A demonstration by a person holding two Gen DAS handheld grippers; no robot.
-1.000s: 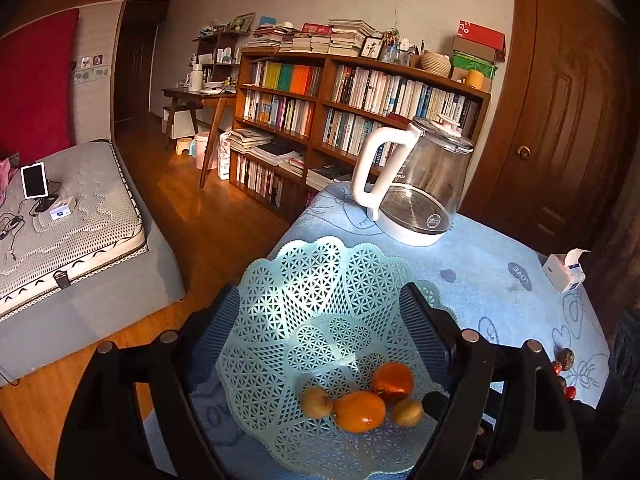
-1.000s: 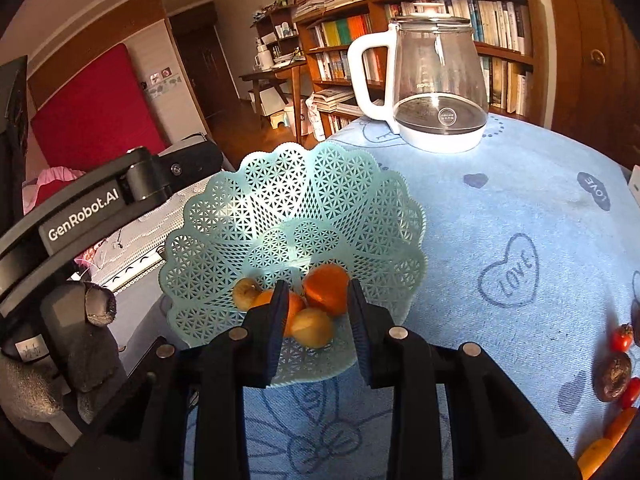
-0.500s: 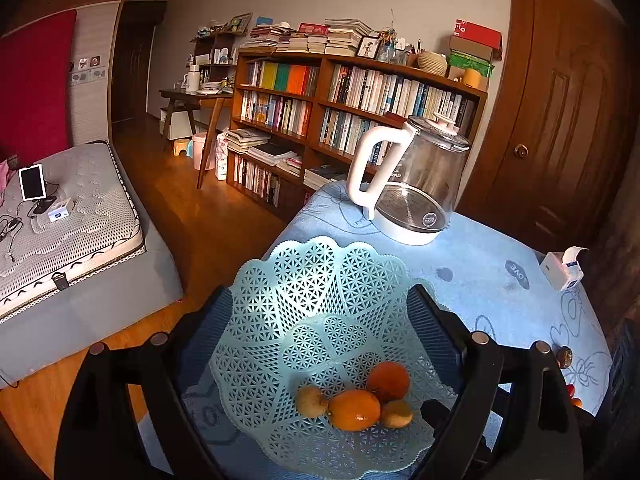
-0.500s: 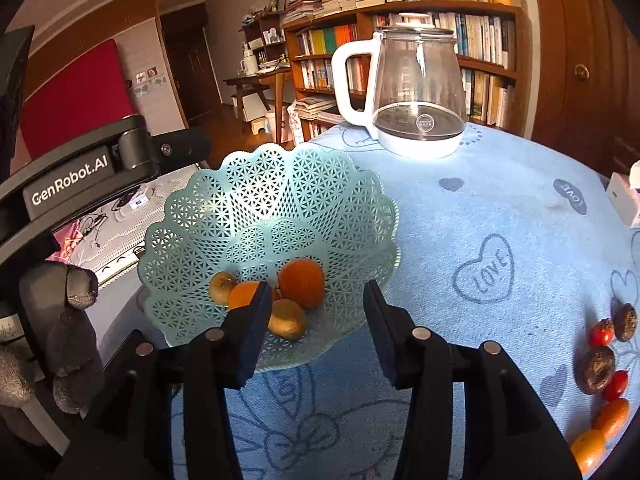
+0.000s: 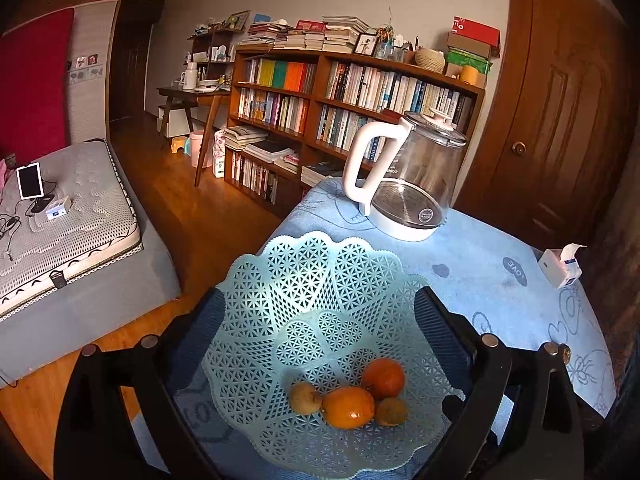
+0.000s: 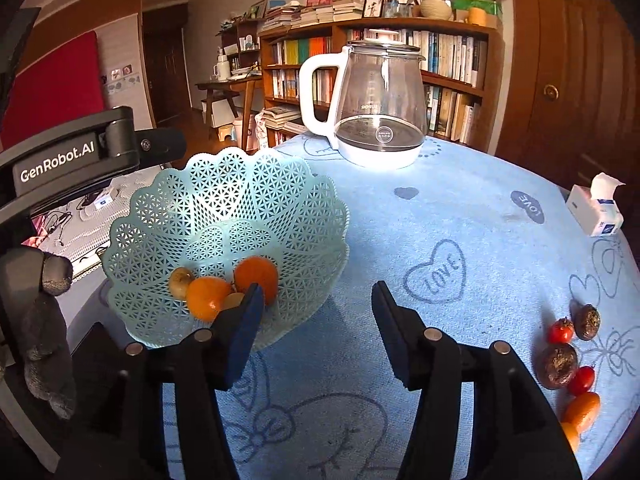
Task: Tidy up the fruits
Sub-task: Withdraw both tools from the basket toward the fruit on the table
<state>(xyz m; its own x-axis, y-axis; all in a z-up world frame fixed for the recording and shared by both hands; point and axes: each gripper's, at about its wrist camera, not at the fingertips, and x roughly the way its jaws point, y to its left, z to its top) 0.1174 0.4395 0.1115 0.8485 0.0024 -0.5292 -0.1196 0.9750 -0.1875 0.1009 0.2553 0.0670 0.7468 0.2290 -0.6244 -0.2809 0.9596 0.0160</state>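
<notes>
A pale green lattice basket point(image 5: 304, 272) stands on the blue tablecloth with two oranges point(image 5: 383, 378) and two small yellowish fruits point(image 5: 305, 398) in its bottom. My left gripper point(image 5: 320, 300) is open, one finger on each side of the basket, touching nothing that I can see. In the right wrist view the basket point(image 6: 224, 184) is at the left. My right gripper point(image 6: 317, 288) is open and empty just past its near right rim. Loose fruits lie at the table's right edge: cherry tomatoes point(image 6: 560, 330), dark round fruits point(image 6: 558, 366) and small orange ones point(image 6: 582, 406).
A glass kettle point(image 6: 376, 112) with a white handle stands at the back of the table. A tissue box point(image 6: 596, 208) sits at the far right edge. The table drops off left of the basket, toward a bed point(image 5: 68, 216). A gloved hand point(image 6: 44, 320) holds the left gripper.
My right gripper went from nearly shut over the basket's fruits to wide open and drew back to the right. The left gripper shifted only slightly around the basket.
</notes>
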